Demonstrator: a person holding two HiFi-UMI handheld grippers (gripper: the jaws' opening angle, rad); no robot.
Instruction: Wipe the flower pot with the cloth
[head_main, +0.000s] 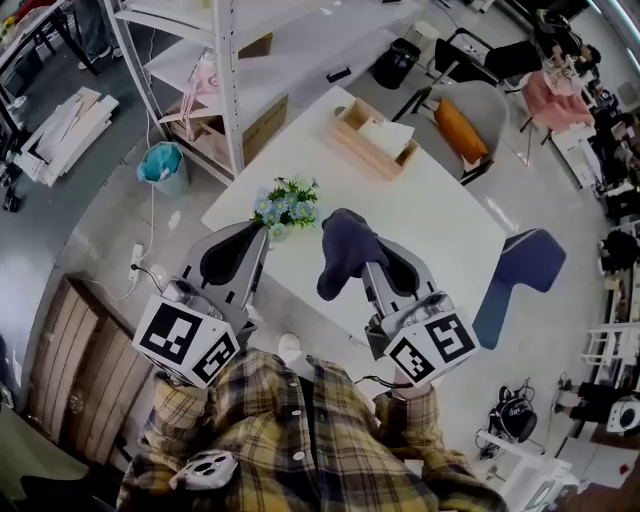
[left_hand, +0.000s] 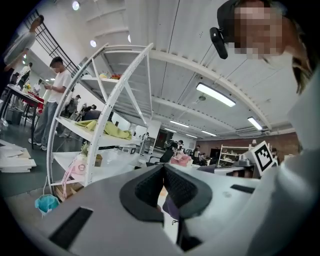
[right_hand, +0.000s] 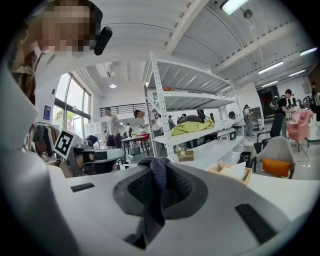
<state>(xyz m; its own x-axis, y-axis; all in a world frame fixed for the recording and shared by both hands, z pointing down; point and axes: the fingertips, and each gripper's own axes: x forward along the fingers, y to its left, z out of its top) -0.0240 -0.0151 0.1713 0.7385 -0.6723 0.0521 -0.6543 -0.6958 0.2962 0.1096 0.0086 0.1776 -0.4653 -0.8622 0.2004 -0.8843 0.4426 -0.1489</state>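
Fingers of right gripper (right_hand: 156, 170) clamped on dark cloth (head_main: 338, 265); cloth draped over tips, hanging above table (head_main: 440, 220) near its front edge. Left gripper (head_main: 262, 235) fingers pressed together, nothing between. Flower pot (head_main: 287, 207) with blue-white flowers at table's near left edge, just beside left gripper tips. Wooden tray (head_main: 368, 135) at far edge.

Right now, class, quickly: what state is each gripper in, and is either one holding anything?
Left gripper: closed, jaws together, nothing between them.
Right gripper: closed, holding the dark blue cloth.
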